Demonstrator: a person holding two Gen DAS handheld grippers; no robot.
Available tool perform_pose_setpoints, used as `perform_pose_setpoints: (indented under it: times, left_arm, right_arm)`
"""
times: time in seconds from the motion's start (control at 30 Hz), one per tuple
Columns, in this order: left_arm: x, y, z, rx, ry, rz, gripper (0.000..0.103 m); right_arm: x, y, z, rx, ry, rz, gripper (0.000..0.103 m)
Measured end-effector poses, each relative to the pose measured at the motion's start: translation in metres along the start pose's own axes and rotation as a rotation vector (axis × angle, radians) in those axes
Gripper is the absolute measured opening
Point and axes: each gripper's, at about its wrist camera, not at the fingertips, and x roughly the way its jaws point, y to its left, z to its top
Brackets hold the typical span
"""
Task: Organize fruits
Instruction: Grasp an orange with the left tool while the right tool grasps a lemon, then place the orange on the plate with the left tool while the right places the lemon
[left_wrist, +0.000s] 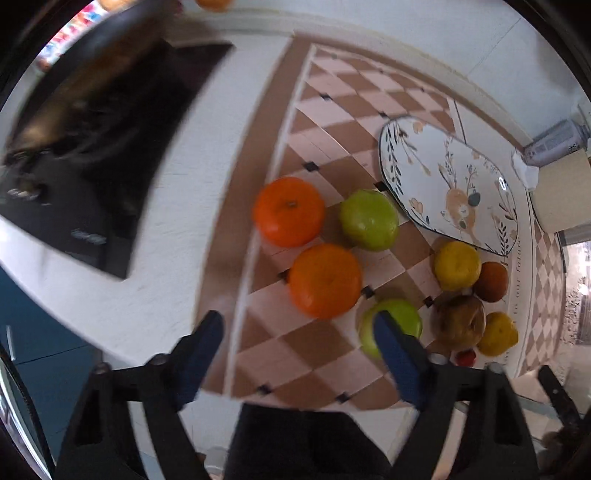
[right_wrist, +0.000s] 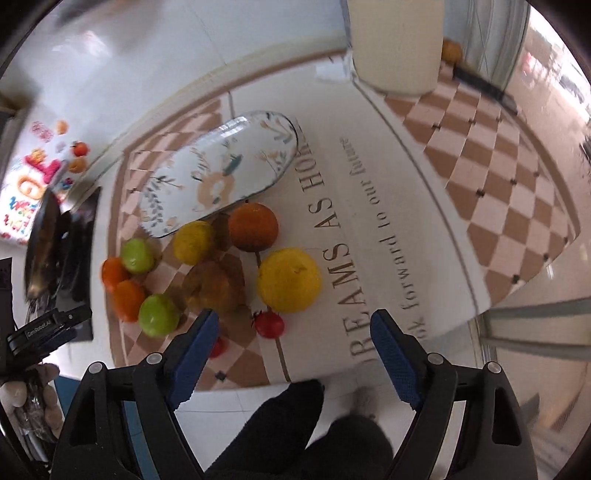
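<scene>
Fruits lie clustered on a checkered mat (right_wrist: 480, 206) on the counter (left_wrist: 177, 236), just near of an oval plate (right_wrist: 221, 173) whose long axis runs diagonally. The mat reads "DREAMS AS HOR…", "forward to our future". Left claw (left_wrist: 299, 332) and right claw (right_wrist: 291, 328) both gape, empty, above oranges (left_wrist: 325, 280), limes (left_wrist: 369, 219) and lemons (right_wrist: 288, 280).

A white countertop (left_wrist: 177, 229) is being covered by a checkered mat (left_wrist: 332, 122); a black cooktop (left_wrist: 92, 177) is being shown at upper left.
</scene>
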Motion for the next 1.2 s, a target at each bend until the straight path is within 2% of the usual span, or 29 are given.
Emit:
perform_pose_setpoints:
  times: [0.13,0.4,0.53,0.6,0.93,1.2]
  left_arm:
    - [0.027,-0.012,0.019,0.043,0.074,-0.011,0.077]
    - [0.071,-0.029,0.033,0.115,0.173,0.042,0.077]
    - [0.092,-0.037,0.032,0.141,0.205,0.065,0.077]
    - [0.101,-0.040,0.032,0.146,0.213,0.077,0.062]
    - [0.106,-0.036,0.035,0.125,0.187,0.107,0.062]
    - [0.091,-0.048,0.017,0.128,0.174,0.109,0.062]
  right_arm:
    - [0.031,0.001,0.013,0.057,0.056,-0.020,0.086]
    - [0.082,0.000,0.030,0.092,0.175,-0.034,0.086]
    - [0.100,-0.002,0.033,0.110,0.217,0.000,0.078]
    - [0.104,-0.002,0.034,0.108,0.233,0.013,0.076]
    - [0.120,0.008,0.039,0.042,0.288,0.020,0.066]
    - [0.121,0.013,0.043,0.018,0.300,0.007,0.065]
